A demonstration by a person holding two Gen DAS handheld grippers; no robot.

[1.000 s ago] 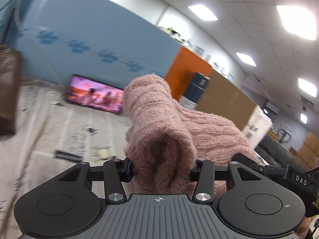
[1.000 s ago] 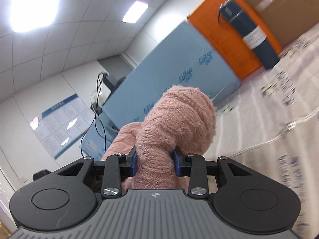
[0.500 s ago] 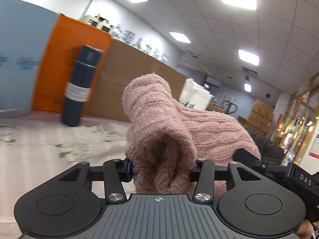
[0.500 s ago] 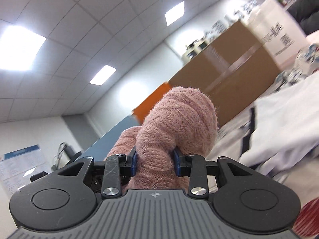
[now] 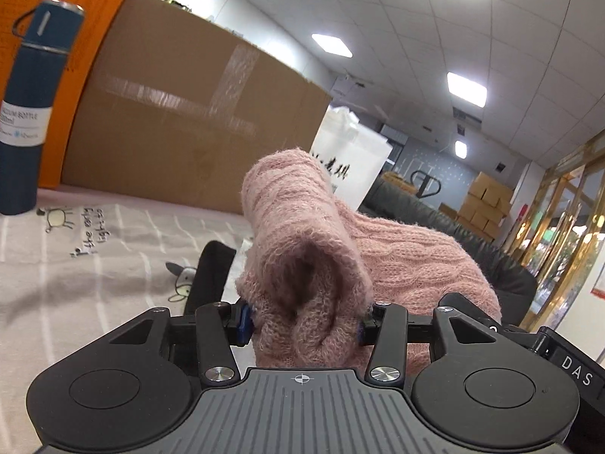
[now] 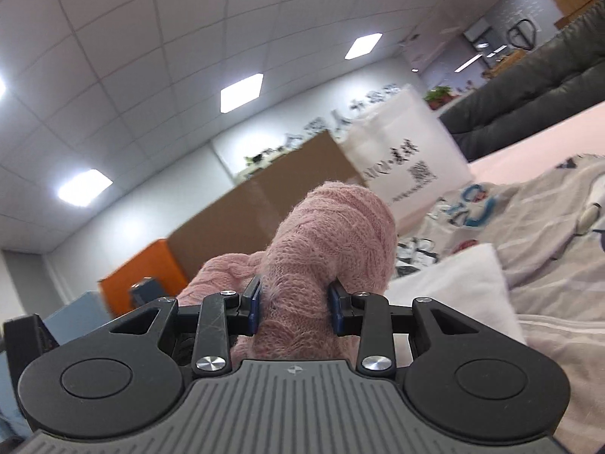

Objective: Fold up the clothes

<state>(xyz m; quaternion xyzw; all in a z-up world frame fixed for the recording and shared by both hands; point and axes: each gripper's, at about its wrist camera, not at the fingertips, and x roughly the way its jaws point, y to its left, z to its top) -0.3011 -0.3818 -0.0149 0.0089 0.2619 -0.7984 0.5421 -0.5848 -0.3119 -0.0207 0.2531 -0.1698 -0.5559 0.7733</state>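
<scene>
Cardboard box [image 5: 181, 121] behind clamped pink sweater [image 5: 302, 249] — flask [image 5: 28, 102] aside

L gripper [image 5: 302, 325], R gripper [image 6: 295, 308]: both clamped, raised.

A dark blue bottle [image 5: 32, 106] stands upright at the far edge of the printed bedsheet [image 5: 94, 257], against an orange panel [image 5: 75, 19]. A large cardboard box [image 5: 181, 113] and white bag [image 5: 351, 151] flank it; a grey sofa [image 6: 529, 87] sits beyond.

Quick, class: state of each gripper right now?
Left gripper: shut on the pink knitted sweater.
Right gripper: shut on the pink knitted sweater too.
</scene>
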